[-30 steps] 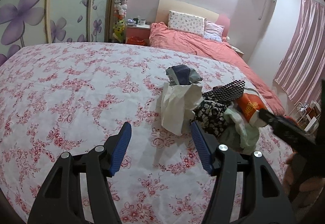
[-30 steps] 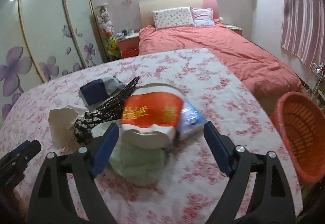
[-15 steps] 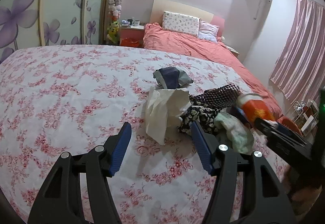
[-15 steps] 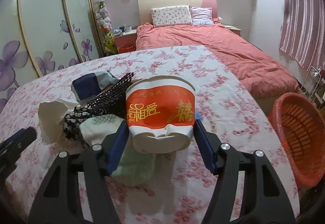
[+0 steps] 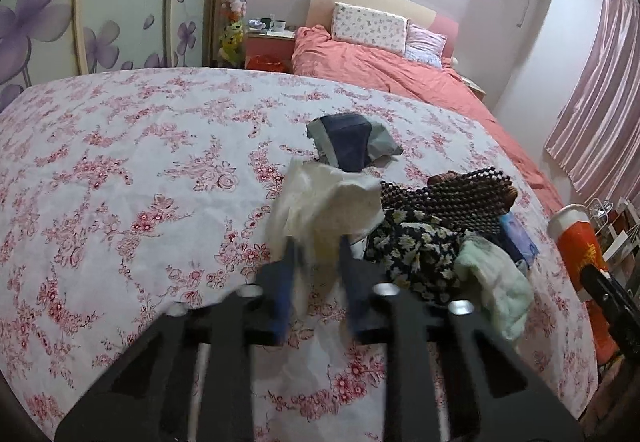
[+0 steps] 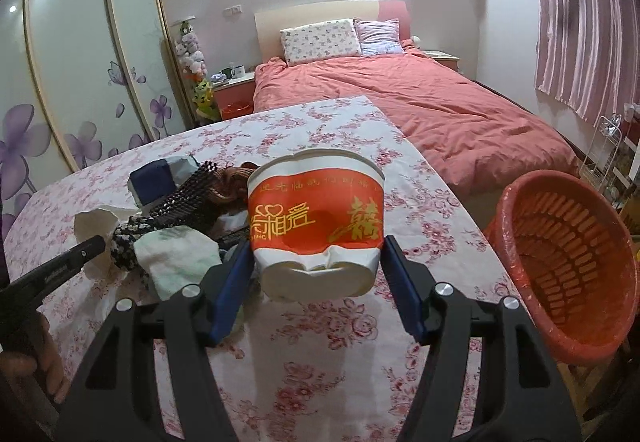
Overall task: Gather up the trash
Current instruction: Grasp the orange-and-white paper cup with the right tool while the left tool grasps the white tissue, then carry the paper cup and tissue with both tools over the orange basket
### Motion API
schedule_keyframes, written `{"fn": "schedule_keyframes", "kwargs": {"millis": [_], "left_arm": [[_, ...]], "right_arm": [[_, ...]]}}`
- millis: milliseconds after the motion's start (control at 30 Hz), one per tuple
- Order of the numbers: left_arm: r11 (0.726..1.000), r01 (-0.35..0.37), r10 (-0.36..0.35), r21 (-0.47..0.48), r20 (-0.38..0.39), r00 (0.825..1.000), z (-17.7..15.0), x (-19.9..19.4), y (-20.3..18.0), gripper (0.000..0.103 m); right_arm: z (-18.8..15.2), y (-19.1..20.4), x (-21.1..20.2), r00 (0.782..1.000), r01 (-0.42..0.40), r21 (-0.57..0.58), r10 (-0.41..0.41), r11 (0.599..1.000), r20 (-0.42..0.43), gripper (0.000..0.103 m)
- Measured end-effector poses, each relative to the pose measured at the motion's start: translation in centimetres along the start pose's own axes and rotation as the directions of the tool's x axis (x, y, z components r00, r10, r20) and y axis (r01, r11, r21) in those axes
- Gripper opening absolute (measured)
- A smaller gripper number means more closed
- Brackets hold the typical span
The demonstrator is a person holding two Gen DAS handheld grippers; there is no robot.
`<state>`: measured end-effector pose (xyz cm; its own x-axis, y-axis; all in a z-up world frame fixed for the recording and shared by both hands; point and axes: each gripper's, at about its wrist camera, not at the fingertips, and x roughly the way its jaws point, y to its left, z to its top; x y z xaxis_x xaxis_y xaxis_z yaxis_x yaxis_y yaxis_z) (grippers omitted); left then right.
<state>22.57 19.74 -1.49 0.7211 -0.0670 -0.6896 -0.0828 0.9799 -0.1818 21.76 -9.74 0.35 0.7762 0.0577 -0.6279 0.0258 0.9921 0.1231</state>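
- The left gripper (image 5: 316, 254) is closing its jaws, blurred in the left wrist view, with the lower edge of a crumpled white paper bag (image 5: 326, 201) between the blue pads; the pads look pressed onto the paper.
- That paper bag lies on the floral tablecloth (image 5: 120, 181), at the left edge of the heap of trash and just in front of a folded navy and grey cloth (image 5: 352, 145).
- The right gripper (image 6: 316, 266) holds a red and white paper noodle bowl (image 6: 316, 230) between its blue pads, which press on the bowl's dented lower wall from both sides.
- The bowl is upright, clear of the tablecloth, directly ahead of the right gripper's jaws and just right of the heap.
- The heap beside the bowl holds a pale green cloth (image 6: 176, 258), a black and white daisy-print fabric (image 5: 416, 246), a dark beaded mat (image 5: 444, 197) and a blue packet (image 5: 518, 242).
- An orange plastic basket (image 6: 568, 262) lined with a red bag stands off the table's right edge, near the bowl but apart from it.
- In the left wrist view the bowl shows at the far right, beyond the heap.
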Motion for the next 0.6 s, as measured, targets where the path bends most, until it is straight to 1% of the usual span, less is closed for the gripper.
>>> {"fn": "schedule_keyframes", "kwargs": {"millis": [67, 167, 400, 600], "left_arm": [[1.000, -0.002, 0.002, -0.002, 0.003, 1.000, 0.0, -0.1, 0.1, 0.005], [1.000, 0.006, -0.006, -0.006, 0.030, 1.000, 0.2, -0.9, 0.3, 0.002], [1.000, 0.016, -0.014, -0.017, 0.084, 0.996, 0.8, -3.3, 0.9, 0.001], [0.999, 0.039, -0.038, -0.002, 0.117, 0.992, 1.1, -5.3, -0.1, 0.001]], "right_arm": [[0.0, -0.3, -0.1, 1.000, 0.000, 0.003, 0.000, 1.000, 0.001, 0.064], [0.0, -0.5, -0.3, 1.000, -0.002, 0.006, 0.002, 1.000, 0.006, 0.063], [0.1, -1.1, -1.3, 1.000, -0.007, 0.017, 0.006, 1.000, 0.027, 0.064], [0.3, -1.8, -2.6, 0.998, -0.008, 0.027, 0.006, 1.000, 0.055, 0.063]]}}
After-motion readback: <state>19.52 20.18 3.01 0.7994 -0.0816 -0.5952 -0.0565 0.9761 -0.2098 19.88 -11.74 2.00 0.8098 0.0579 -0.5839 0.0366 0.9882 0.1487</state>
